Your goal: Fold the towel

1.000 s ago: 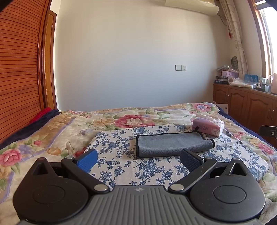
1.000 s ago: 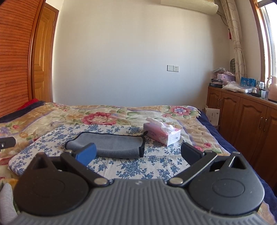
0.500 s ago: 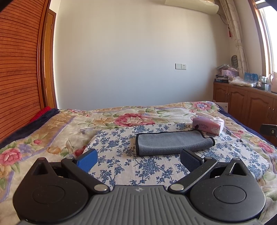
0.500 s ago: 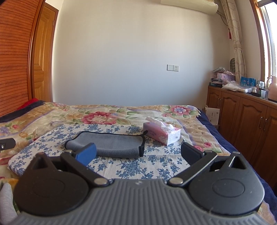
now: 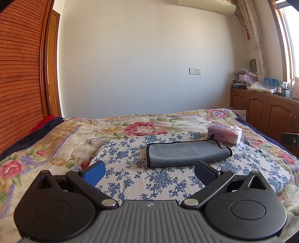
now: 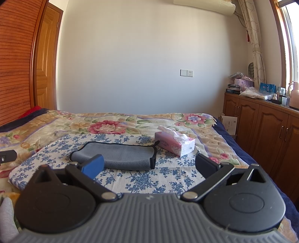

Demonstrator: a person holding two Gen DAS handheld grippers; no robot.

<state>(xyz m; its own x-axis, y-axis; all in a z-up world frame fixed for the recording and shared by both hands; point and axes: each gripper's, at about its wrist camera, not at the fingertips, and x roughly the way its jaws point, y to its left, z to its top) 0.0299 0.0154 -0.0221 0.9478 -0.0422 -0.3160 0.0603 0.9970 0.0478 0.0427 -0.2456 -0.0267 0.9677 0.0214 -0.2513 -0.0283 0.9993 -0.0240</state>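
1. I am looking into a home bedroom: a bed [image 5: 130, 129] with a floral quilt fills the lower middle of the frame.
2. At the right, wooden cabinets [image 6: 261, 119] carry household clutter beneath a curtained window [image 6: 289, 37].
3. At the left stands a wooden door [image 6: 45, 61]; an air conditioner [image 5: 205, 6] hangs at the top.

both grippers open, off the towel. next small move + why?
Probably ease both back and stop: the gray towel already lies folded on the blue-floral cloth, and the left gripper and right gripper are open, holding nothing.
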